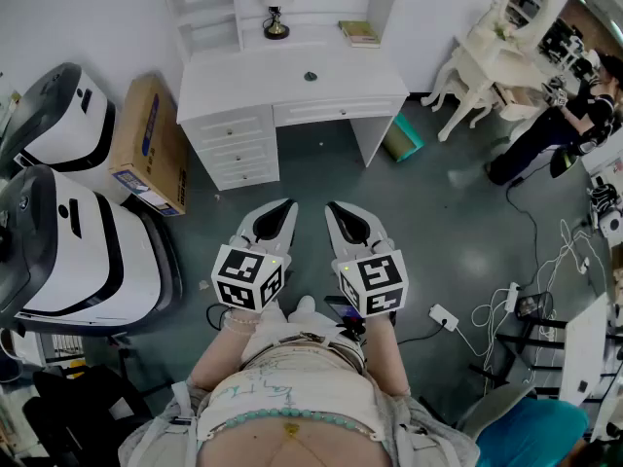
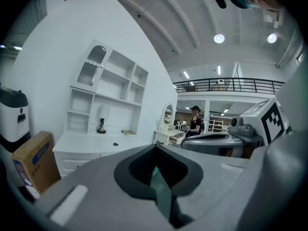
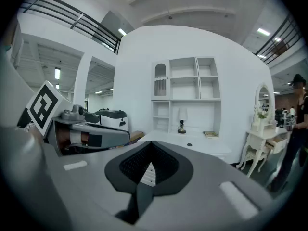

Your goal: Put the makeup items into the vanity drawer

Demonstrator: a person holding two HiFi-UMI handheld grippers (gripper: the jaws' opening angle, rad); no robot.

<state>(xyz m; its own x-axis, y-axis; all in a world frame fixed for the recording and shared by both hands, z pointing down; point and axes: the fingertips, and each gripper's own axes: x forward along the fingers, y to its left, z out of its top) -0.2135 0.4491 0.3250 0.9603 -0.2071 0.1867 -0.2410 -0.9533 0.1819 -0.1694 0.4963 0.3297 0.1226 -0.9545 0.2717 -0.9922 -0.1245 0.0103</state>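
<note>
Far off, the white vanity surface [image 1: 243,76] holds a lamp [image 1: 276,13]. The left gripper [image 1: 282,209] and right gripper [image 1: 339,211] jaws are together, empty.

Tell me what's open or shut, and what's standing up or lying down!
Left gripper: fingers shut, nothing held.
Right gripper: fingers shut, nothing held.
Vanity drawer: closed.
Side drawers: all closed.
Lamp: standing upright on the vanity top.
Book: closed, lying flat.
Small dark item: lying on the vanity top, not in a drawer.
Cardboard box: closed.
</note>
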